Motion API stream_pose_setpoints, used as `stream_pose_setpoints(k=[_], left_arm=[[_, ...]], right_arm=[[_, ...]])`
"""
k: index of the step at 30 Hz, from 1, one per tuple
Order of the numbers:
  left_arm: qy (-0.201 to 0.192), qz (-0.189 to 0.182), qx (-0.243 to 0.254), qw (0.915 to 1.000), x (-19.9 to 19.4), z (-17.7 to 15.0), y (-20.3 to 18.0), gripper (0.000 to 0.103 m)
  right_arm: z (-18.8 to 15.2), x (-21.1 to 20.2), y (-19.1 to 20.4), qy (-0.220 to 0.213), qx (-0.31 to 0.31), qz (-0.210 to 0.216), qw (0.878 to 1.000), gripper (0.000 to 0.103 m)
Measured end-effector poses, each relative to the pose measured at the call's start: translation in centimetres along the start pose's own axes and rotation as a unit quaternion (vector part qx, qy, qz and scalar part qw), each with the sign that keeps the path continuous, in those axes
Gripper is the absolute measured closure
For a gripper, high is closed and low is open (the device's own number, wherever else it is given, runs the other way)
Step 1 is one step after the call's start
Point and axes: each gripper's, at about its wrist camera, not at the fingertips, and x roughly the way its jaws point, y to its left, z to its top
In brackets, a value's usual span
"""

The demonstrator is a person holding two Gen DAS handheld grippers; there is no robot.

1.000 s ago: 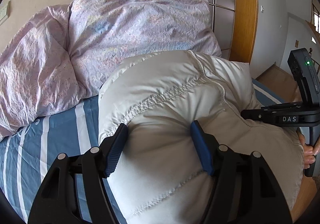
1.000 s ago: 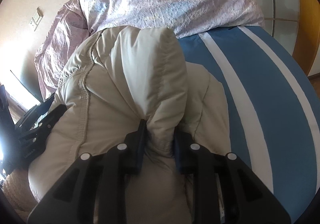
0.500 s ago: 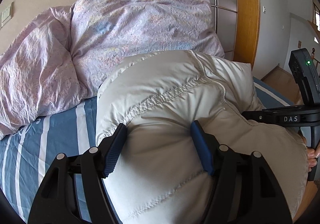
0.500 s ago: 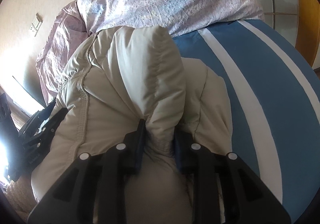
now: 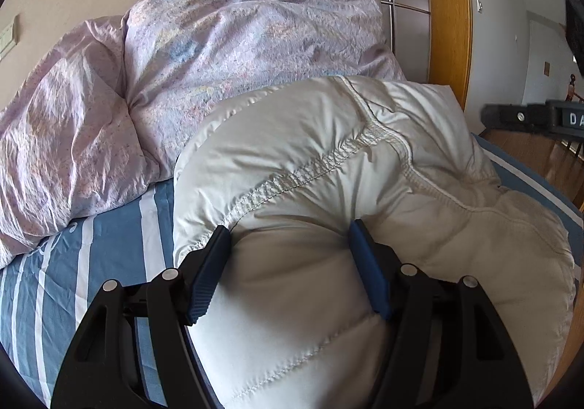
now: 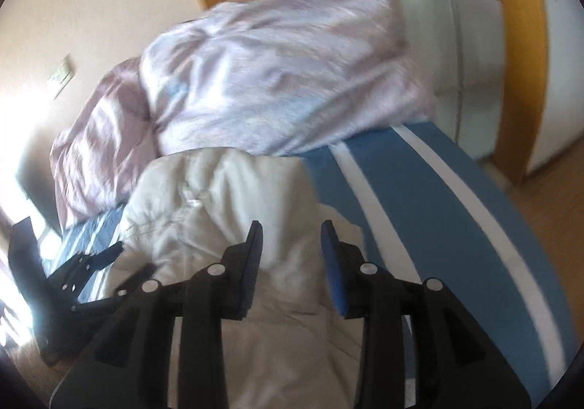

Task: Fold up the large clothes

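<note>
The cream-white quilted puffer jacket lies bundled on the blue-and-white striped bed, near the bed's front edge, its puffy bulk running crosswise between the two grippers, with the crumpled lilac floral duvet heaped behind it toward the head of the bed.

On the left, the left gripper is set wide, and its blue pads press into a thick quilted panel at the jacket's left end; it has a firm hold on that fat fold. The jacket stretches away from it to the right and forward, a stitched seam crossing diagonally just beyond the fingertips.

On the right, the right gripper is opening. A raised fold of the jacket sits between and just below its blue pads, which now appear clear of the fabric, though the blur makes this uncertain. I judge the left gripper the anchoring one; any next fold turns on the jacket's right end, lying directly under and ahead of the right gripper.

Readable writing: white letters "DA" on the right gripper's black body, seen at the left view's right edge; the rest is cut off.
</note>
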Motion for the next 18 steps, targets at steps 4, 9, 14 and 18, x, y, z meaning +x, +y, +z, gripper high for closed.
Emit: stream_pose_setpoints(k=[4, 9, 14, 18], left_arm=[[0.001, 0.008, 0.007, 0.9999, 0.0, 0.0, -0.3, 0.036], [0.002, 0.018, 0.016, 0.9997, 0.0, 0.0, -0.7, 0.036], [0.003, 0.034, 0.025, 0.9991, 0.2, 0.0, -1.1, 0.036], [-0.003, 0.041, 0.026, 0.9988, 0.4, -0.2, -1.4, 0.036]], right_arm=[[0.0, 3.8, 1.8, 0.053, -0.035, -0.015, 0.998, 0.069], [-1.1, 6.9, 0.2, 0.097, 0.0, -0.005, 0.995, 0.07], [-2.2, 7.9, 0.6, 0.09, -0.019, -0.017, 0.996, 0.07], [-2.7, 8.4, -0.2, 0.083, -0.005, -0.004, 0.996, 0.07]])
